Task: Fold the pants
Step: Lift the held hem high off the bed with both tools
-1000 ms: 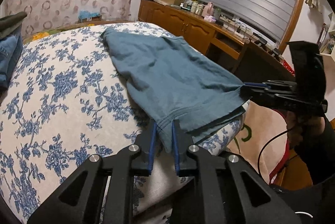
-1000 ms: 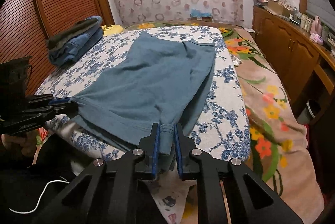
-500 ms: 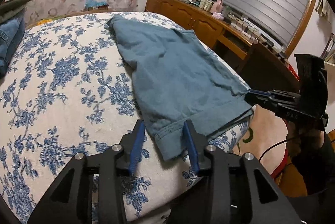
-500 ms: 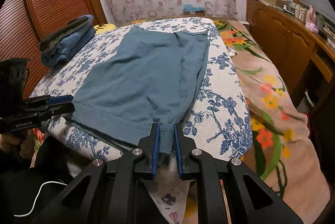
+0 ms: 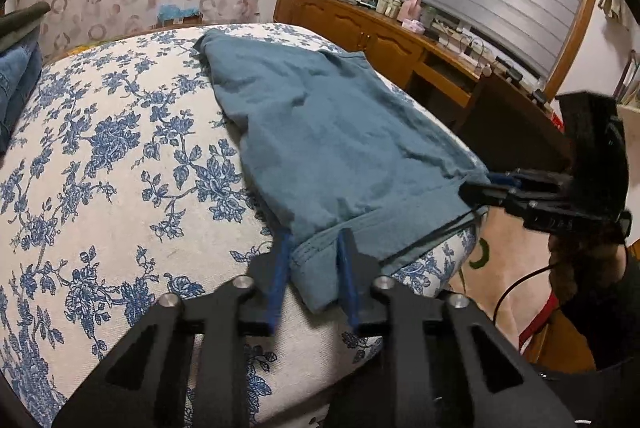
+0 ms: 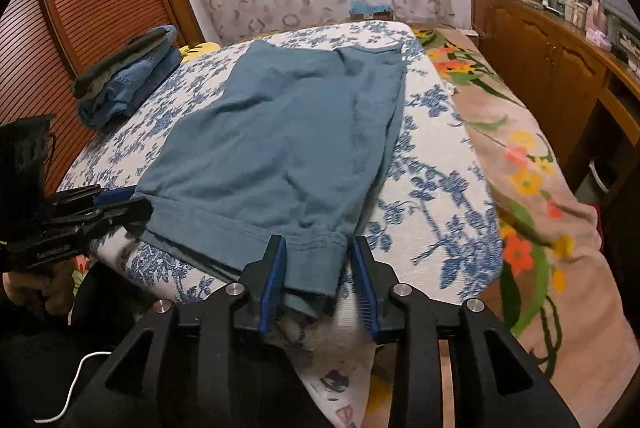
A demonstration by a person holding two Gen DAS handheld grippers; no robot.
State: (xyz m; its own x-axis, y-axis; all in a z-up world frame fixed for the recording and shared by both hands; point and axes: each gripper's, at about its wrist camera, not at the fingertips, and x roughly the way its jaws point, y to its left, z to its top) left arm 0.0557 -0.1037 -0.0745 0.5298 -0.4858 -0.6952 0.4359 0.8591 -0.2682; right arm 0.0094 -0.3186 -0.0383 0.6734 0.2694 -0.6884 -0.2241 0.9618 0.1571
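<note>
— Floral bedspread [image 5: 100, 164], and on it?
— Teal pants [image 5: 320, 132] lie flat across it, waistband at the near edge.
— And the grippers?
— The left gripper [image 5: 312, 260] is closing around one waistband corner; the right gripper [image 6: 318, 268] is opening, the other corner loose between its pads.

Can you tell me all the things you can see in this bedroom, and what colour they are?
pants: one, teal blue, spread flat on the bed, near hem at the bed's edge.
bedspread: one, white with blue flowers, under the pants.
flowered blanket: one, pink with orange and yellow flowers, right of the bedspread.
folded clothes: one pile, denim blue and dark grey, far left of the bed.
sideboard: one, brown wood, by the shuttered window, small bottles on top.
left gripper: one, black with blue pads, jaws closing around a hem corner.
right gripper: one, black with blue pads, jaws opening, hem corner between them.
</note>
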